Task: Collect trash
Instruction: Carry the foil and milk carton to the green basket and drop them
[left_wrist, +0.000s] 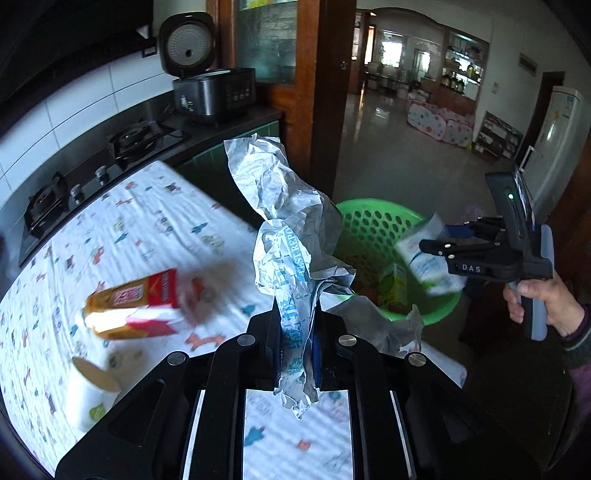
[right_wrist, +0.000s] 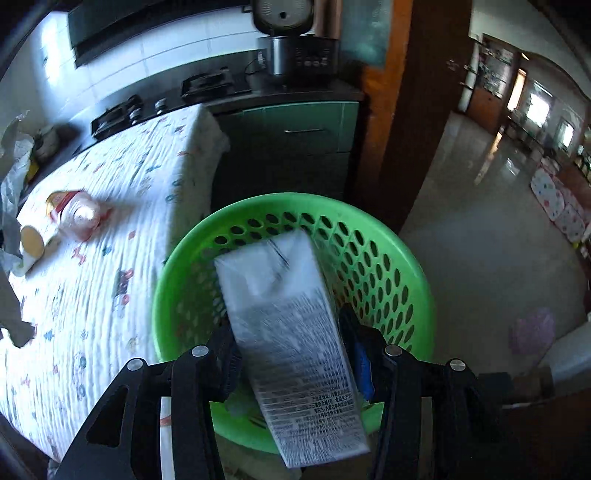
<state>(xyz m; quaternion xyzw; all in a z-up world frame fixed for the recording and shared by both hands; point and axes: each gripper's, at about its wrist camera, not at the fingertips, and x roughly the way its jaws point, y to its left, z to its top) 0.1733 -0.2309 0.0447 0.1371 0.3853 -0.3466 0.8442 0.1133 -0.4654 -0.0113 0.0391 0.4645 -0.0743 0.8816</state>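
Two pieces of trash are held over or near the green basket (right_wrist: 388, 258): the right gripper (right_wrist: 291, 354) grasps a white carton (right_wrist: 288, 317) directly above the basket, and the left gripper (left_wrist: 295, 343) is clenched on a crumpled paper wrapper (left_wrist: 284, 221) just beside the basket. On the counter (left_wrist: 147, 221) beside the basket lie a red-and-gold carton (left_wrist: 136, 306) and a paper cup (left_wrist: 92, 387)
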